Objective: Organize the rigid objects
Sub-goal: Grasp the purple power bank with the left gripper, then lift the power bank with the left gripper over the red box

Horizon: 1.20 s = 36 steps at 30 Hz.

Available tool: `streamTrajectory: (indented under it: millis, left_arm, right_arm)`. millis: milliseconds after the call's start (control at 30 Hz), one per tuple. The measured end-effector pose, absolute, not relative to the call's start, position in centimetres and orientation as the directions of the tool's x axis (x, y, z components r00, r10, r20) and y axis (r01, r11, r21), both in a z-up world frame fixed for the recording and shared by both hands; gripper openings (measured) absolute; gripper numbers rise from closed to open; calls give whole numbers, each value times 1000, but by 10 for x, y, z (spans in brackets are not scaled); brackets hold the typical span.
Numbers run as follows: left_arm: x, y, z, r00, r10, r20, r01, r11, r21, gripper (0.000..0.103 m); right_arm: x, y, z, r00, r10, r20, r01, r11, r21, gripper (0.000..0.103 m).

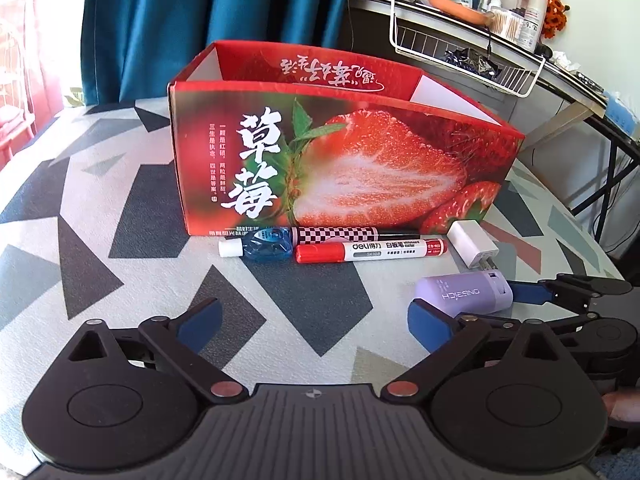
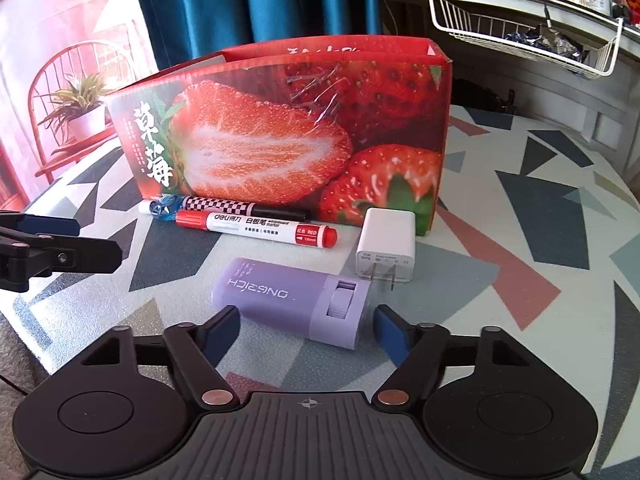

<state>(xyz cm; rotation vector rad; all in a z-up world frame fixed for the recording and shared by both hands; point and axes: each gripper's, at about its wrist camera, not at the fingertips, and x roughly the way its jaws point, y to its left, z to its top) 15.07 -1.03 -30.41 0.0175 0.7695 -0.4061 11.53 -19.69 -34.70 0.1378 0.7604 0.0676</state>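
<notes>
A red strawberry box (image 1: 340,160) (image 2: 280,128) stands open-topped on the table. Along its front lie a blue correction tape (image 1: 268,245) (image 2: 164,206), a checkered pen (image 1: 336,234) (image 2: 232,206) and a red whiteboard marker (image 1: 370,251) (image 2: 256,226). A white charger plug (image 1: 474,246) (image 2: 386,246) lies to their right. In front of it lies a purple case (image 1: 464,294) (image 2: 292,304). My right gripper (image 2: 308,326) straddles the case, and its right pad stands clear of it. My left gripper (image 1: 314,324) is open over bare cloth with nothing between its fingers.
The table (image 1: 120,208) wears a cloth of grey, dark and pink shapes. Behind it hangs a blue curtain (image 1: 180,20). A cluttered desk with a white wire basket (image 1: 460,52) stands at the back right. A chair holding a potted plant (image 2: 80,104) is at the back left.
</notes>
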Motion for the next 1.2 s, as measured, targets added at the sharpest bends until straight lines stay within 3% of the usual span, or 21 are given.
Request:
streamTrajectory:
  millis: [67,133,233,500,700,1200]
  left_arm:
    - [155,-9,-307,626,-367,-687,361,918,-162,90]
    - [160,-9,-310,608,-387,-693,356,913,-198,81]
    - [167,-11,-314,581,-421,-696,361,900,-243,70]
    - [189,-29,-318,529,-500,-686,396,860,-322,57]
    - [199,-42,-325,477,-555,-682,411,827,-385,56]
    - [203,-59,-338,458,-582,-672,444,804,-395,49]
  right_arm:
    - [116,-195,-347,726,113,-678,-22,990,142,65]
    - [117,-194,-347,727,121,-675,-36,990,139,56]
    - [120,-191,-347,731,133,-670,-60,990,131,49]
    - [124,-186,-349,737,150,-660,-101,989,112,44]
    - [126,-182,-349,738,161,-656,-132,987,95,40]
    - [129,-180,-350,735,161,-658,-135,987,90,42]
